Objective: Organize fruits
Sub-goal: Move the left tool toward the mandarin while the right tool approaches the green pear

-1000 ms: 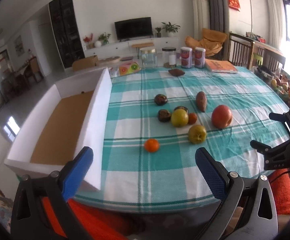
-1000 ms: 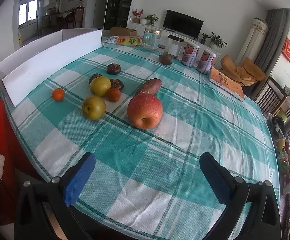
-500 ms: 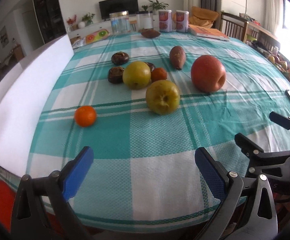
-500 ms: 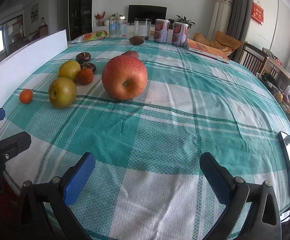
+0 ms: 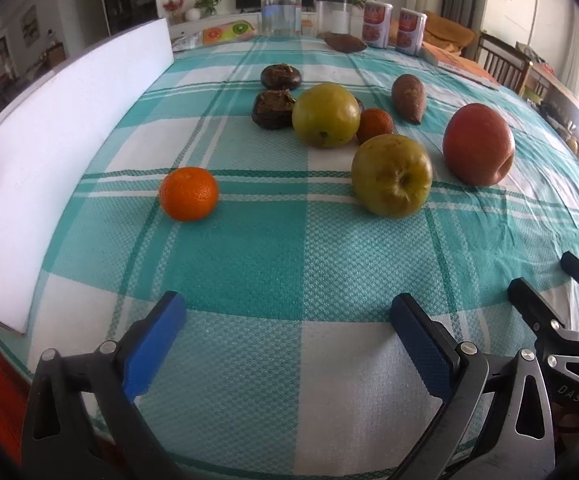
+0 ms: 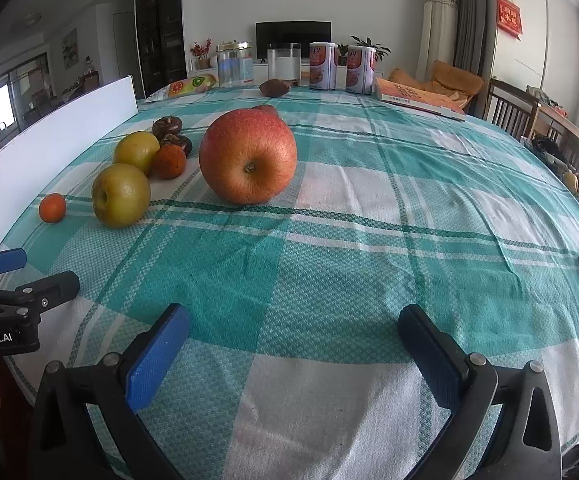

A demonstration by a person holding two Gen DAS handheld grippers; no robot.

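Observation:
Fruit lies on a teal checked tablecloth (image 5: pixel 289 248). In the left wrist view: a small orange (image 5: pixel 188 193), a yellow-green apple (image 5: pixel 391 175), a second yellow fruit (image 5: pixel 325 115), a red apple (image 5: pixel 478 144), a small red-orange fruit (image 5: pixel 374 125), two dark brown fruits (image 5: pixel 272 108) and a sweet potato (image 5: pixel 408 97). My left gripper (image 5: pixel 287 320) is open and empty, low over the cloth in front of them. In the right wrist view my right gripper (image 6: pixel 295 334) is open and empty, facing the red apple (image 6: pixel 248 157).
A white box wall (image 5: pixel 49 144) runs along the table's left side. Jars (image 6: pixel 235 63), two cans (image 6: pixel 323 66), a book (image 6: pixel 417 96) and a snack bag (image 6: pixel 185 86) stand at the far edge. Each gripper shows at the edge of the other's view (image 5: pixel 561 320).
Both grippers have dropped low and come forward over the table's near edge toward the fruit. Both have stayed open. The fruit has not moved.

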